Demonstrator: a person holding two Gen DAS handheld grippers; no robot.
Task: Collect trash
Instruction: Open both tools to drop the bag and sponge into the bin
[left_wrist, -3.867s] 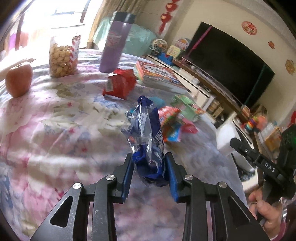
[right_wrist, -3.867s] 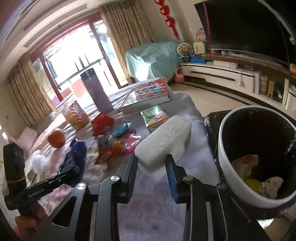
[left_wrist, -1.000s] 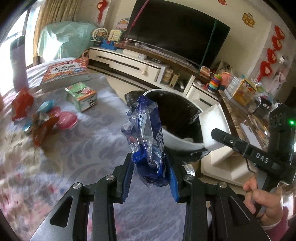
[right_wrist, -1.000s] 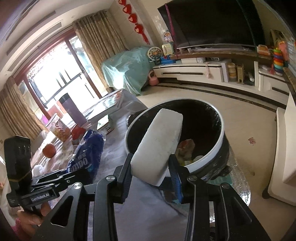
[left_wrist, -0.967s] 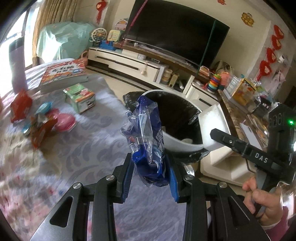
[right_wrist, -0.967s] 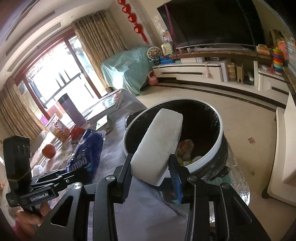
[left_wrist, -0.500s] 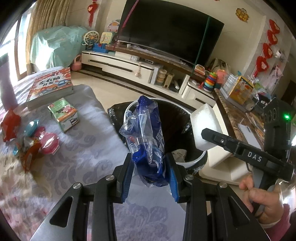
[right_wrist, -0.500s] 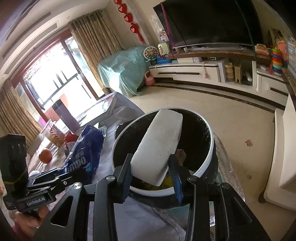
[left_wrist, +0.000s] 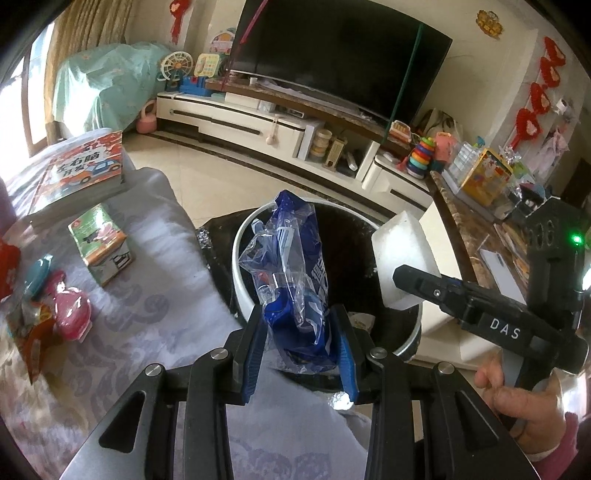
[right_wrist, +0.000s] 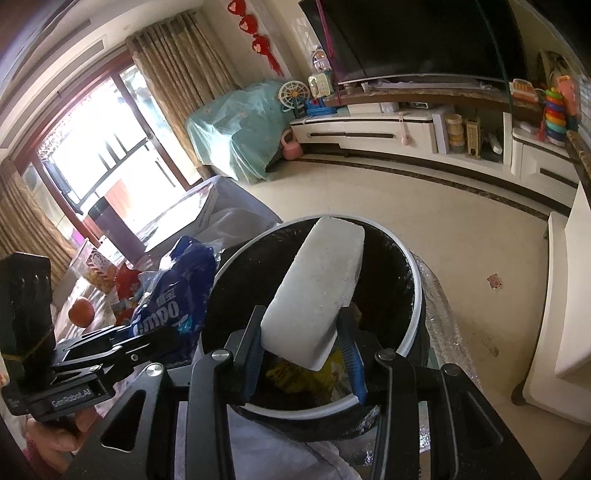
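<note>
Trash bin (left_wrist: 243, 254) now nearer, under left gripper (left_wrist: 300, 350) clamping blue wrapper (left_wrist: 295, 280), right gripper (right_wrist: 303, 350) clamping foam block (right_wrist: 317, 280).

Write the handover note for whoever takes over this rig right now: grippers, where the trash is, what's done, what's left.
Left gripper: shut on the blue plastic bag, over the near rim of the bin.
Right gripper: shut on the white foam block, above the bin opening.
Done: both pieces carried to the bin; some trash already lies inside.
Left: release both, then return for the wrappers on the table. Whether the green box is trash, I cannot tell.
</note>
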